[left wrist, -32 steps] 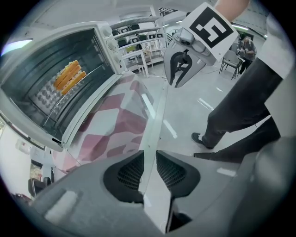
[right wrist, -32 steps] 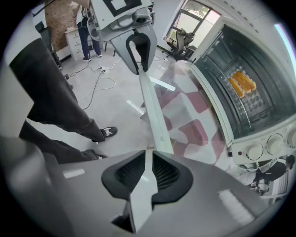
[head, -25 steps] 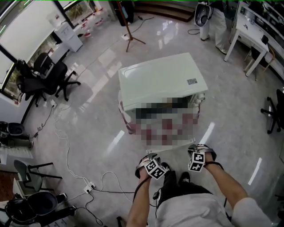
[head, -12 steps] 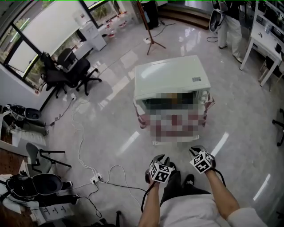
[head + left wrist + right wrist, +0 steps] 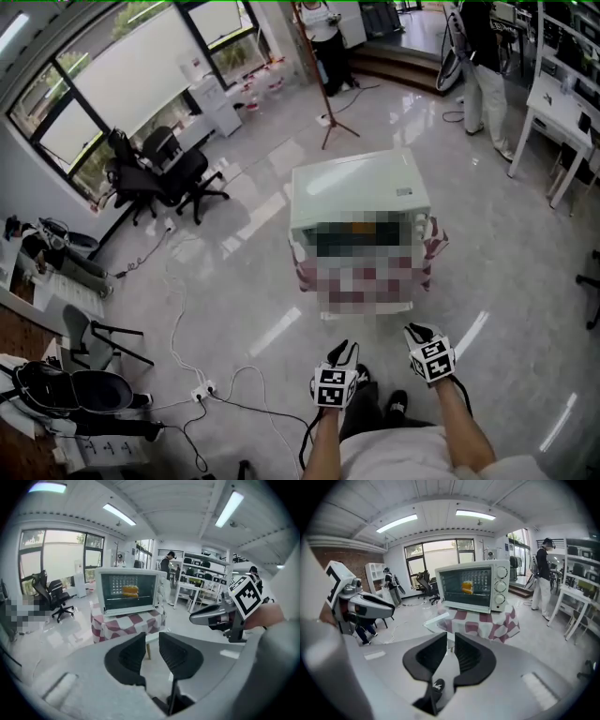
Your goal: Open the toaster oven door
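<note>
A white toaster oven (image 5: 360, 191) stands on a small table with a red-and-white checked cloth (image 5: 435, 251), well ahead of me on the floor. Its glass door (image 5: 128, 591) is shut, and an orange-yellow item (image 5: 130, 590) shows inside. The knobs (image 5: 501, 586) sit on the right of its front (image 5: 472, 589). My left gripper (image 5: 342, 353) and right gripper (image 5: 418, 332) are held side by side near my body, far short of the oven. The left gripper (image 5: 152, 642) and the right gripper (image 5: 450, 643) are both open by a narrow gap, with nothing between the pads.
A low white stool (image 5: 436, 620) stands in front of the clothed table. Black office chairs (image 5: 161, 172) stand at the left by the windows. Cables and a power strip (image 5: 201, 390) lie on the glossy floor. A tripod (image 5: 329, 86), a person (image 5: 480, 58) and a white desk (image 5: 564, 105) stand behind.
In the head view the oven has become smaller and sits farther from both grippers, which are now lower in the frame. More of the room behind it shows.
</note>
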A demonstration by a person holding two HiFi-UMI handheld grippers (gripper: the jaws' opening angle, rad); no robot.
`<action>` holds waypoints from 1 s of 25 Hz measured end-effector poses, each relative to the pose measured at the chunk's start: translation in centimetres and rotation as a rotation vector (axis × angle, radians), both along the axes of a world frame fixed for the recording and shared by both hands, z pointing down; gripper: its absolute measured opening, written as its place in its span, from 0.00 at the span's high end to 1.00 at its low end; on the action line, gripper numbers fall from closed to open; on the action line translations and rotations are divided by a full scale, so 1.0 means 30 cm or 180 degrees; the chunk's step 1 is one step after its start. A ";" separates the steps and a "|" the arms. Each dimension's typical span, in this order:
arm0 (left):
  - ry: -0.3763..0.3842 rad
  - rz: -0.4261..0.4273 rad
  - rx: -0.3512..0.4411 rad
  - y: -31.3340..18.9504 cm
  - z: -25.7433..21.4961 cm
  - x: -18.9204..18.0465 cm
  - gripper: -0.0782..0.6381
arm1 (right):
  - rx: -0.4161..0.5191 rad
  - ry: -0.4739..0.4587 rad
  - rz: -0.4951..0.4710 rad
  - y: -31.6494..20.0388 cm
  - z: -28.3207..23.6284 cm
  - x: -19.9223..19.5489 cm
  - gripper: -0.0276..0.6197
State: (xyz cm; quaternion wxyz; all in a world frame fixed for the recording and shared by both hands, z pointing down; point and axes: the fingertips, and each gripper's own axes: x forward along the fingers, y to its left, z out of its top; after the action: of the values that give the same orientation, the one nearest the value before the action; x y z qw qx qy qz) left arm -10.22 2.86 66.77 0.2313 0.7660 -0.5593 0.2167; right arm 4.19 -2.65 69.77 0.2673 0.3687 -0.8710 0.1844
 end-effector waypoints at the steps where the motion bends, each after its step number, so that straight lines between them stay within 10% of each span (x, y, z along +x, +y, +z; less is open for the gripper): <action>1: -0.0066 0.0028 0.0099 0.001 -0.030 0.013 0.76 | -0.0015 -0.0109 0.0101 0.011 -0.018 0.011 0.87; 8: 0.0180 -0.0041 0.0492 -0.004 -0.147 0.066 0.77 | -0.0072 -0.0280 0.0297 0.061 0.002 0.069 0.88; 25: 0.0583 -0.0265 0.0512 0.002 -0.143 0.066 0.77 | 0.0316 -0.0359 0.0241 0.008 -0.125 0.048 0.92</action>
State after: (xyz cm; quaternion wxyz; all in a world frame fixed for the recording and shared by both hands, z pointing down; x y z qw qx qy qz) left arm -8.24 2.91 62.47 0.2279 0.7748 -0.5827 0.0905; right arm 5.64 -2.39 66.01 0.1921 0.4032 -0.8781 0.1714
